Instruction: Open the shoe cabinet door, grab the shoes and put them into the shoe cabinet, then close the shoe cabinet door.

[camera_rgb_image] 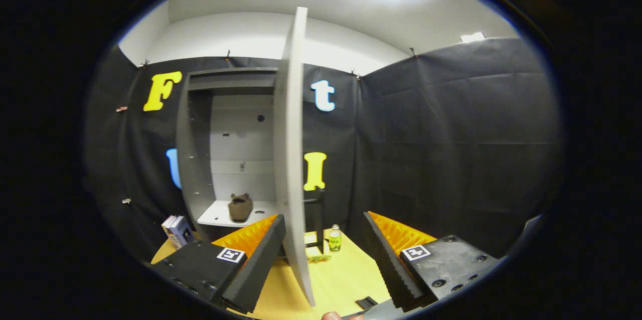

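1. The gripper (325, 255) has its jaws wide apart; nothing is clamped between them.
2. The door (293, 159) of the cabinet (198, 159) stands open and is seen edge-on. Its lower edge comes down into the gap between the jaws, closer to the left finger (261, 265) than to the right finger (388, 265).
3. I cannot tell if the left finger touches the door; they look just beside each other. The right finger is clearly apart from it.
4. One brown shoe (240, 207) lies on the white shelf (220, 217) inside the cabinet, beyond the left finger and to the left of the door.
5. The cabinet stands at the far side of the yellow counter (346, 280), against the black wall.
6. A small green bottle (334, 237) stands on the counter beyond the jaws, right of the door. Something small and green (317, 258) lies on the counter near the foot of the door.
7. A blue-and-white box (177, 230) stands at the left edge of the counter, near the cabinet.
8. A small dark object (365, 302) lies on the counter between the jaws, near the right finger.
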Tool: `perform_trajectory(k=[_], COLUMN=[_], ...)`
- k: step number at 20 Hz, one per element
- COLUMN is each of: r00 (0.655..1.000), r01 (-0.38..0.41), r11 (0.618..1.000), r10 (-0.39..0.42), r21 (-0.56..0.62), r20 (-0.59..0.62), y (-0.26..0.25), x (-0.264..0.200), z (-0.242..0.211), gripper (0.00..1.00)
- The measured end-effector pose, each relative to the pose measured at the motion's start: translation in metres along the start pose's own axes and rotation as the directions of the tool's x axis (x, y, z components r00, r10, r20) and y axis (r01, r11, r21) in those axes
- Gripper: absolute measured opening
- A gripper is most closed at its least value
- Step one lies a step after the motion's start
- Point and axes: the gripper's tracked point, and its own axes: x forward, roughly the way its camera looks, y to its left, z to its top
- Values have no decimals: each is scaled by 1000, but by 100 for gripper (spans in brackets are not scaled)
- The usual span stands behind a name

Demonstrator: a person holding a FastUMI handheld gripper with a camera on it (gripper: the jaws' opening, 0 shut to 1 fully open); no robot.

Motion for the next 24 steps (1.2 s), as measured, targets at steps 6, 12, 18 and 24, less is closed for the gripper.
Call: perform_trajectory(k=[6,12,18,24], r00=[997,997,994,977], r01=[39,-20,-53,-174], r11=[999,999,995,979], r10=[-38,23,61,185], r21=[24,38,84,108], r20=[-74,-71,-95,-105], y=[-29,-12,13,78], x=[51,67,54,32], z=[-28,-33,-35,-44], gripper=[98,97,97,97])
